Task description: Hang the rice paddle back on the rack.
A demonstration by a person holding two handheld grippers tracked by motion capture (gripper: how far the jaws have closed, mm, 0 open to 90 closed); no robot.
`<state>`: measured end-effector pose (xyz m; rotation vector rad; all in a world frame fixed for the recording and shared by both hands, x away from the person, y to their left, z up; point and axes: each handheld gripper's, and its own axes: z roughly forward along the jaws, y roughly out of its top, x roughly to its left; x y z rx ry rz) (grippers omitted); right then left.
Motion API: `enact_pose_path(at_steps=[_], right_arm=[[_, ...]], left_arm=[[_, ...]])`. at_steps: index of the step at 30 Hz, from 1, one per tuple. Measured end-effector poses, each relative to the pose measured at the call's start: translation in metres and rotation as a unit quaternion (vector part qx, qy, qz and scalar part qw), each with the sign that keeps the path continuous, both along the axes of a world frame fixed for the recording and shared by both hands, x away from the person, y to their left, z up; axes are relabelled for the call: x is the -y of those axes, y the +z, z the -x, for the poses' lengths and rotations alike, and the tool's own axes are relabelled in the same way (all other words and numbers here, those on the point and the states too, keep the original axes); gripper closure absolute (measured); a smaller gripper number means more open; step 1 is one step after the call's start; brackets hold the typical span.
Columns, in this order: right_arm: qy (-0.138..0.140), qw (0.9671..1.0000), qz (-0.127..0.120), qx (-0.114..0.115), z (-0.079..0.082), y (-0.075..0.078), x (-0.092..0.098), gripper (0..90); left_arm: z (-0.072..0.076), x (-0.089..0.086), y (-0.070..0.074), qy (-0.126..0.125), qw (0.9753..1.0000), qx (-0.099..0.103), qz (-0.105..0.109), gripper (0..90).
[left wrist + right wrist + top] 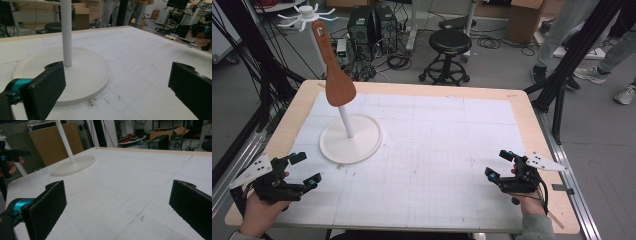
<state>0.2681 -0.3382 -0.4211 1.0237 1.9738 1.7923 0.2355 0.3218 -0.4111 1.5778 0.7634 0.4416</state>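
wooden rice paddle [335, 75] hung on white rack [350, 135], off table; left gripper [302, 173], right gripper [501, 166]: jaws apart, empty, parked near corners.

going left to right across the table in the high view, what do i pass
left tool → white stand with the wooden spatula hanging on it → bare gridded table → right tool
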Motion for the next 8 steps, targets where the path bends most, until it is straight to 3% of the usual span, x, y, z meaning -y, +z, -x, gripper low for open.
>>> enact_pose_path(at_steps=[8], right_arm=[[0.012,0.9998,0.015,0.006,-0.0003,-0.0012,-0.0071,0.0]], left_arm=[[-0.0021,0.0026,0.0002,-0.005,1.0000,0.001,-0.004,1.7]])
